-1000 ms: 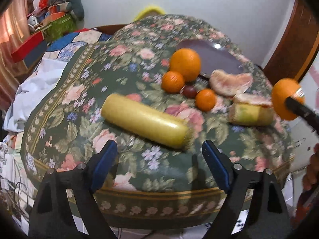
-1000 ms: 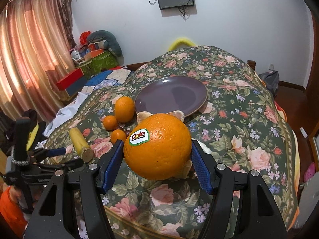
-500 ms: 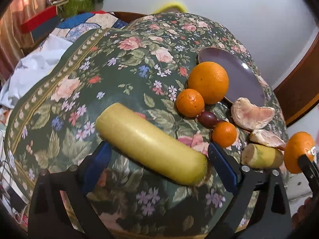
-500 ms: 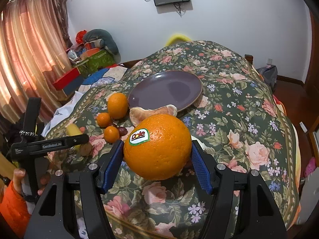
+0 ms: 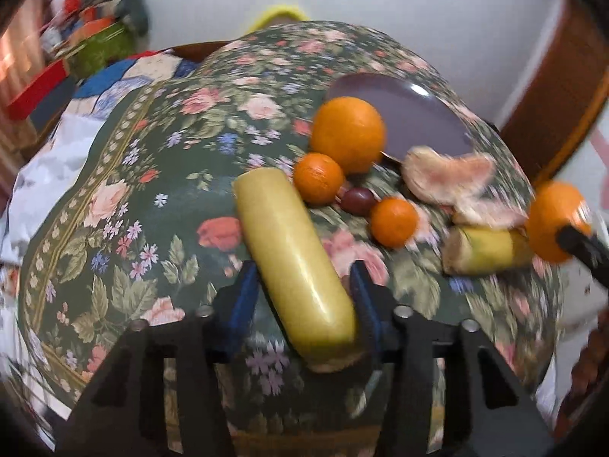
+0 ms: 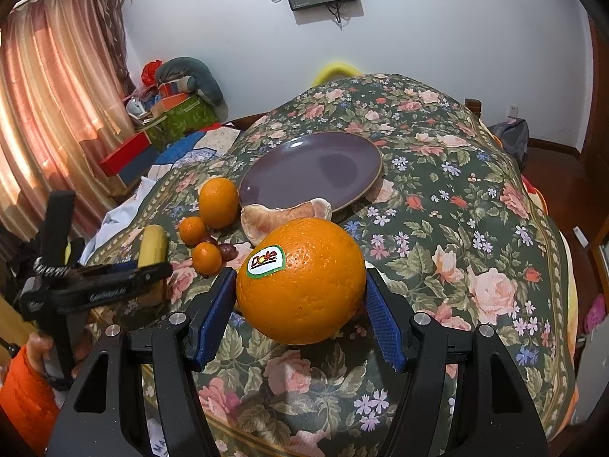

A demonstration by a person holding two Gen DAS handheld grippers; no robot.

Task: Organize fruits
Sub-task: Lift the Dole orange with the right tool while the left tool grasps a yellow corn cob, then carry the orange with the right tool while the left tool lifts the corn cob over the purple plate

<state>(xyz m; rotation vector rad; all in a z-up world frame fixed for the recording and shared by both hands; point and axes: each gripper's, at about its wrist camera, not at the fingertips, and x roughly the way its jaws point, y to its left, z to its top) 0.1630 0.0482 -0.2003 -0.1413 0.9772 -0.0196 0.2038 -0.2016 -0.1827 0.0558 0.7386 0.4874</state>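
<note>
Floral tablecloth (image 6: 475, 228) everywhere, purple plate (image 6: 312, 169) bare so far. Right gripper (image 6: 300, 304) is clamped on the Dole orange (image 6: 300, 280), held up near the plate, probably headed there. Left gripper (image 5: 304, 297) straddles the banana (image 5: 293, 255), jaws narrow, maybe gripping, can't tell.

my right gripper (image 6: 298, 316) and left gripper (image 5: 302, 302) are matte black frames with triangular cut-outs, silver screw heads and ridged blue pads (image 6: 382, 325). white lettering runs along the left one's side. my sleeve (image 6: 23, 400) is orange.
</note>
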